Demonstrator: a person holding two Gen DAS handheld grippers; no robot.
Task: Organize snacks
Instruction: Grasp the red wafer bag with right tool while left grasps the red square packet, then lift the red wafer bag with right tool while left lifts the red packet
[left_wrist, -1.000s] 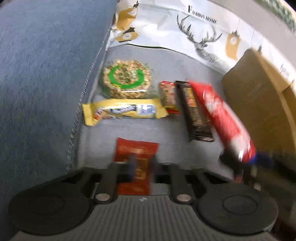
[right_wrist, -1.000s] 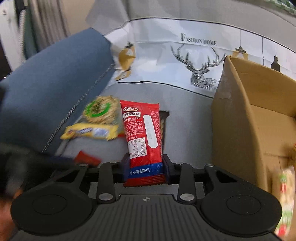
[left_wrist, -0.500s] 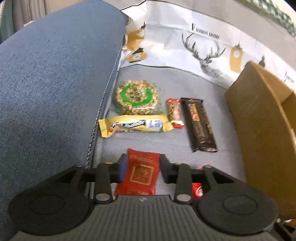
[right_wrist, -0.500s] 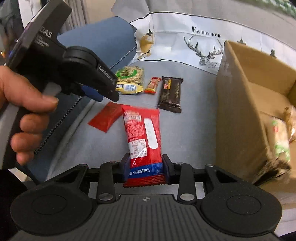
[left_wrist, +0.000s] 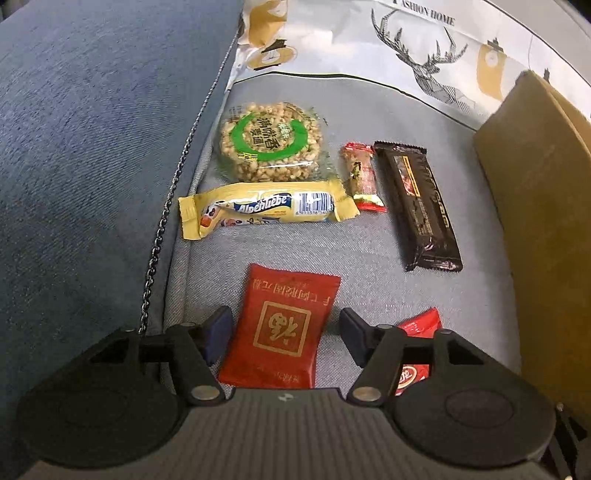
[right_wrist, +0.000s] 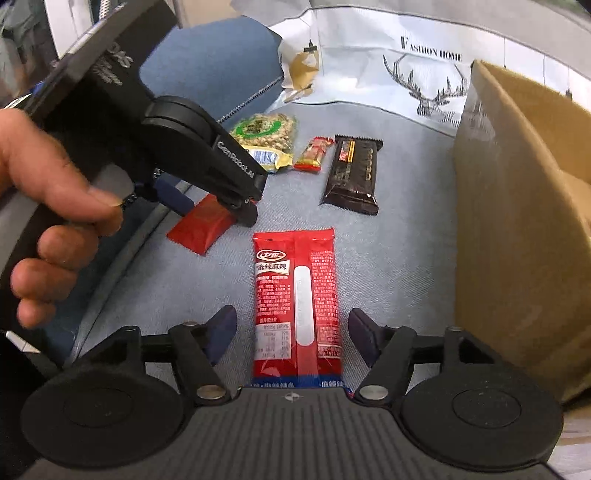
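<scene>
Lying flat on the grey cushion (left_wrist: 369, 236) between my left gripper (left_wrist: 284, 328)'s fingers is a small red packet (left_wrist: 284, 325) with a gold square on it; those jaws have just been opening, and they stand wide with a gap on both sides of the packet, so the pads press on nothing. My right gripper (right_wrist: 291, 332) is the same: its jaws have just been opening around a long red snack bag (right_wrist: 297, 295) that rests on the cushion, lengthwise between the fingers, clear of both pads.

Beyond the small packet, seen from my left hand, lie a yellow candy bar (left_wrist: 266, 210) crosswise, a round puffed-grain cake (left_wrist: 269, 142) in clear wrap behind it, a little red-and-gold sweet (left_wrist: 364, 177) just to its right, and a dark brown chocolate bar (left_wrist: 417, 203) beside that. A corner of the long red bag shows under my left gripper's right finger.

A cardboard box (right_wrist: 517, 206) stands at the right edge of the cushion. Along the left runs the blue sofa arm (left_wrist: 92, 147), and a white cloth (left_wrist: 369, 48) printed with a deer covers the back. From my right gripper I see the person's hand (right_wrist: 48, 206) wrapped round the left gripper's handle.
</scene>
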